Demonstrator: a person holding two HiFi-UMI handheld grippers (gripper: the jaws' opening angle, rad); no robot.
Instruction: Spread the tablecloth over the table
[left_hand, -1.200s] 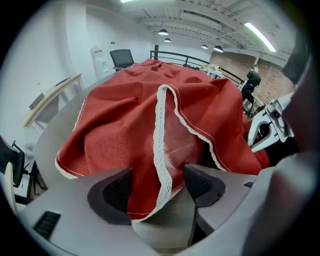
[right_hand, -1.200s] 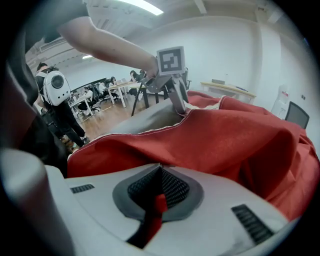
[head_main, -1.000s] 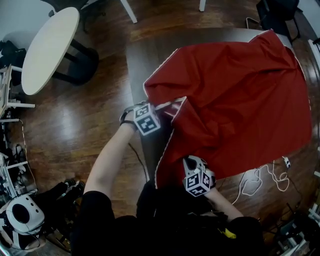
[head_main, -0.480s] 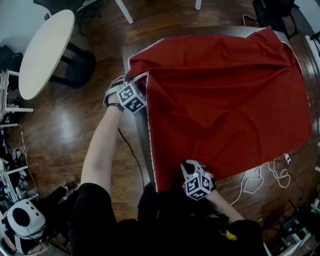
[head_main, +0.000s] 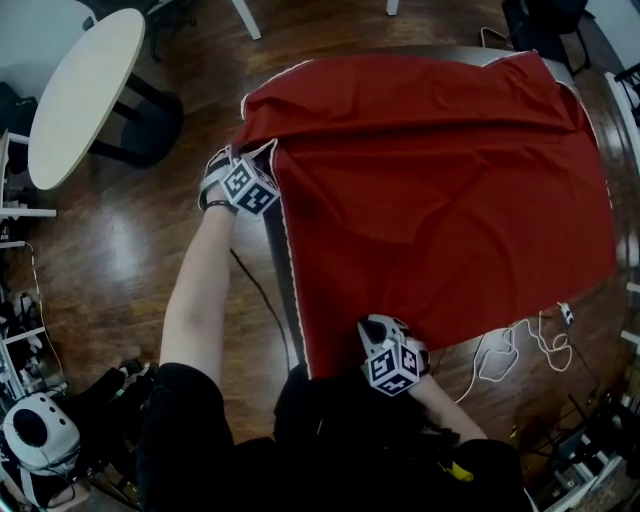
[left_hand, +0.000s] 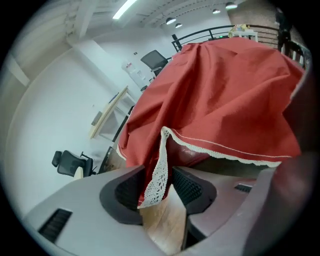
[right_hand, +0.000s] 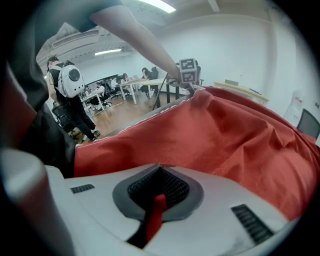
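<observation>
The red tablecloth with its white lace edge lies spread over the dark table. At the cloth's far left corner is my left gripper. In the left gripper view its jaws have just been opening; the lace strip hangs loose between the parted pads, and the cloth drapes beyond. At the near edge, my right gripper is shut on the tablecloth. A pinched red fold shows between its pads, and the cloth stretches away ahead.
A pale round table stands at the upper left on the wood floor. White cables trail at the lower right. A white helmet-like object sits at the lower left. A person with a white backpack stands behind in the right gripper view.
My left gripper carried the folded-over corner up and to the left, so the cloth unfolded flat over the table. Its jaws then parted. The right gripper stayed in place.
</observation>
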